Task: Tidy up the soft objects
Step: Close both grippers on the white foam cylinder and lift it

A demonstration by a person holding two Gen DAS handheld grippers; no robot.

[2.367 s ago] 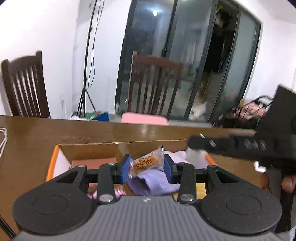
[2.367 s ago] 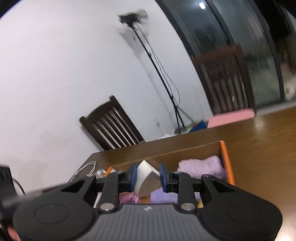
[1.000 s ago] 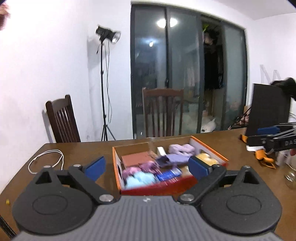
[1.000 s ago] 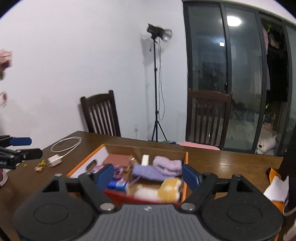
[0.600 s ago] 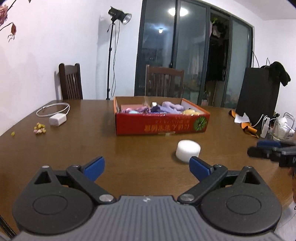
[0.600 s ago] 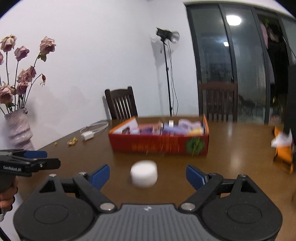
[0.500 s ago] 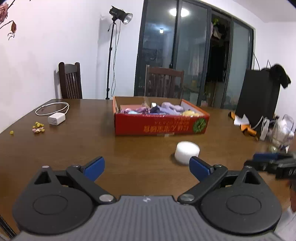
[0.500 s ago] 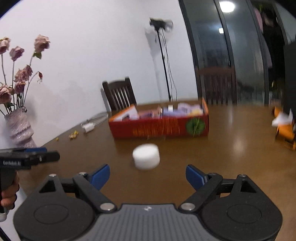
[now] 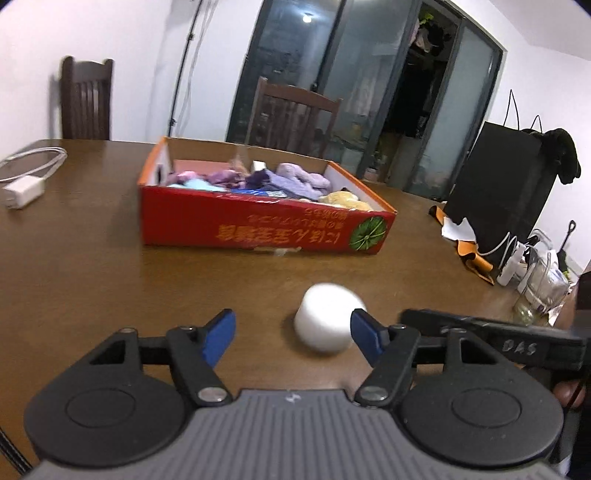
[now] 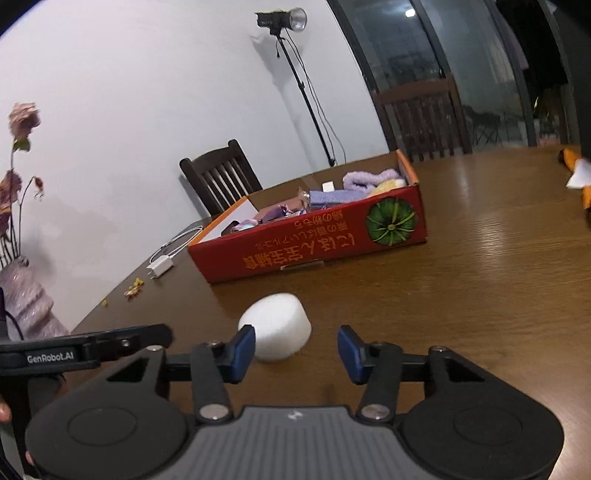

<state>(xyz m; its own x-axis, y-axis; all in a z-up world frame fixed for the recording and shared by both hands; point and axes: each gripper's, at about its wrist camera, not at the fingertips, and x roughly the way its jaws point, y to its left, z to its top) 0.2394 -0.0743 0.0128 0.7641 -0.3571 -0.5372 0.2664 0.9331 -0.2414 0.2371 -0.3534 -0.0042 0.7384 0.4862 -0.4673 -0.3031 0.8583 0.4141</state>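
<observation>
White foam cylinder [image 9: 327, 319] lies on the table [image 9: 92, 258] before the red box [image 9: 258, 229], whose inverted orange print is unreadable. "GenRobot.AI" marks the left gripper [image 10: 162, 336]; both it and the right gripper [image 10: 296, 350], half-narrowed after closing, hold nothing.

Home dining room, evening. Big brown wooden dining table [image 9: 92, 258] under both grippers. Dark slat-back wooden chairs beyond it: one chair [image 9: 86, 98] far left of the left gripper against the white wall, another chair [image 9: 291, 110] straight ahead. Behind that, dark-framed sliding glass doors [image 9: 332, 74] with ceiling lights reflected in them and clothes hanging past the glass. Household clutter: phone charger with cable [image 9: 26, 184] on the table to the far left, vase of dried roses [image 10: 18, 258] at the left edge of the right wrist view. A studio light on a stand [image 10: 291, 22] ahead by the wall shows a filming set-up inside the home.
</observation>
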